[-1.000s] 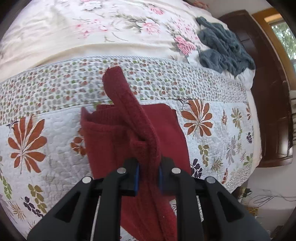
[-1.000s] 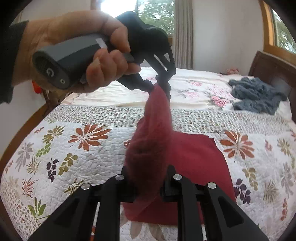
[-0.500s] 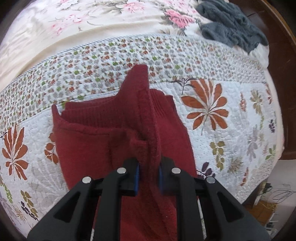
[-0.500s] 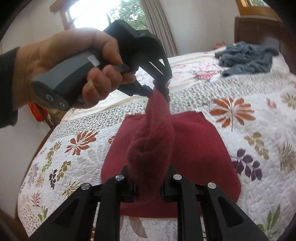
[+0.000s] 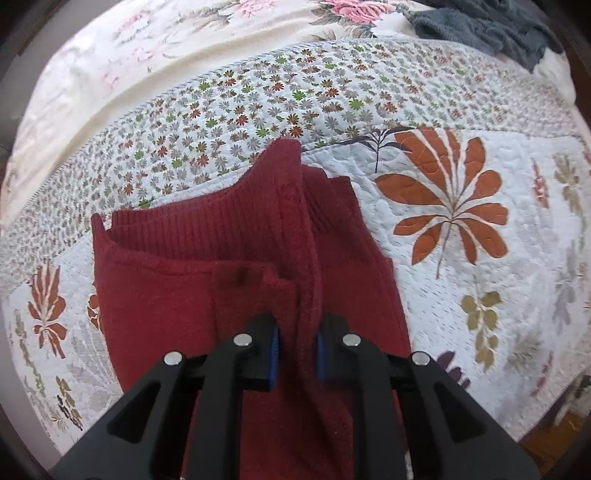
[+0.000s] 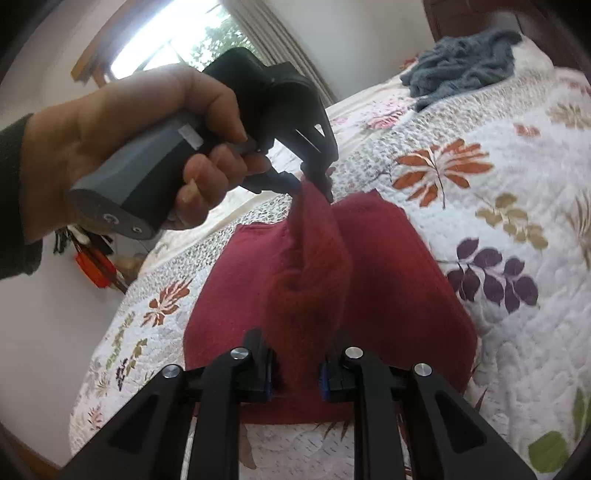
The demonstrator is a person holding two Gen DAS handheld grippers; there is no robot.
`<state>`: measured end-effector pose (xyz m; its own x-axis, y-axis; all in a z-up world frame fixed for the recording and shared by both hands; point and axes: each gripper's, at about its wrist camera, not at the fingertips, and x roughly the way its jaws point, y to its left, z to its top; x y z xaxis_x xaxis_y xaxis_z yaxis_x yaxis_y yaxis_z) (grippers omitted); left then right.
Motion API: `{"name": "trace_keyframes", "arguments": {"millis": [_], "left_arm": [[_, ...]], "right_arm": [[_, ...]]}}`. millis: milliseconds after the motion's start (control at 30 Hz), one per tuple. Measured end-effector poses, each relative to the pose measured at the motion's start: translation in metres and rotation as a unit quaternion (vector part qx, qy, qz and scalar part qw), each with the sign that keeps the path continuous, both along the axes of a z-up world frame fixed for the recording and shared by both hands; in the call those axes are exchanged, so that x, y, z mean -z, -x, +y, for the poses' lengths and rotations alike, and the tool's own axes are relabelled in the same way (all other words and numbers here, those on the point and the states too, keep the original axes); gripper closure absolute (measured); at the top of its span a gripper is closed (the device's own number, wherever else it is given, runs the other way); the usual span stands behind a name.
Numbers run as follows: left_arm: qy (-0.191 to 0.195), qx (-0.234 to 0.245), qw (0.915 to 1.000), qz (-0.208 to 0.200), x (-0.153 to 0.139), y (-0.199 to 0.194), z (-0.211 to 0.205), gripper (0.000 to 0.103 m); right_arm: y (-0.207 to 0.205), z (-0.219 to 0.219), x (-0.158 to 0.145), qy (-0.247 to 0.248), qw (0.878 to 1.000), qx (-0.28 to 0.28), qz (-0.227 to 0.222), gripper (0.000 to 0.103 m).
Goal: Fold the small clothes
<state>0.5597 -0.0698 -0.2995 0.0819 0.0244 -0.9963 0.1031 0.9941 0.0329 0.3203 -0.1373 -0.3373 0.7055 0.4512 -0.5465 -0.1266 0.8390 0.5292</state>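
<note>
A dark red knitted garment (image 5: 166,306) lies partly folded on the flowered quilt (image 5: 461,295). One strip of it is held up between both grippers. My left gripper (image 5: 297,354) is shut on one end of that strip, close above the flat part with its ribbed hem (image 5: 207,229). In the right wrist view the red garment (image 6: 399,295) spreads below, and my right gripper (image 6: 295,373) is shut on the strip's other end. A person's hand (image 6: 122,140) holds the left gripper (image 6: 314,184) there, pinching the strip's far tip.
A crumpled grey-blue garment (image 6: 461,62) lies at the head of the bed near the dark wooden headboard (image 6: 472,18). A cream sheet with pink flowers (image 5: 147,55) covers the far part. An orange object (image 6: 94,269) sits beyond the bed's left edge.
Both grippers have come down with the held strip, closer to the flat red garment on the quilt. The strip now hangs lower and slacker between them.
</note>
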Motion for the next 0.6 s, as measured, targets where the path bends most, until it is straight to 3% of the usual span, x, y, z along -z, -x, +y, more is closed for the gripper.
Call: {"name": "trace_keyframes", "arguments": {"millis": [333, 500, 567, 600], "left_arm": [[-0.089, -0.003, 0.9951, -0.043, 0.019, 0.015, -0.041, 0.090], [-0.094, -0.018, 0.9935, -0.061, 0.025, 0.017, -0.048, 0.089], [-0.082, -0.026, 0.9944, -0.061, 0.030, 0.016, -0.048, 0.083], [-0.058, -0.031, 0.9958, -0.063, 0.030, 0.015, -0.047, 0.073]], "right_arm": [[0.003, -0.032, 0.035, -0.103, 0.994, 0.013, 0.032, 0.086], [0.003, -0.044, 0.046, -0.144, 0.988, 0.012, 0.050, 0.085], [0.003, -0.047, 0.049, -0.154, 0.986, 0.012, 0.054, 0.083], [0.002, -0.050, 0.052, -0.167, 0.984, 0.011, 0.060, 0.079]]}}
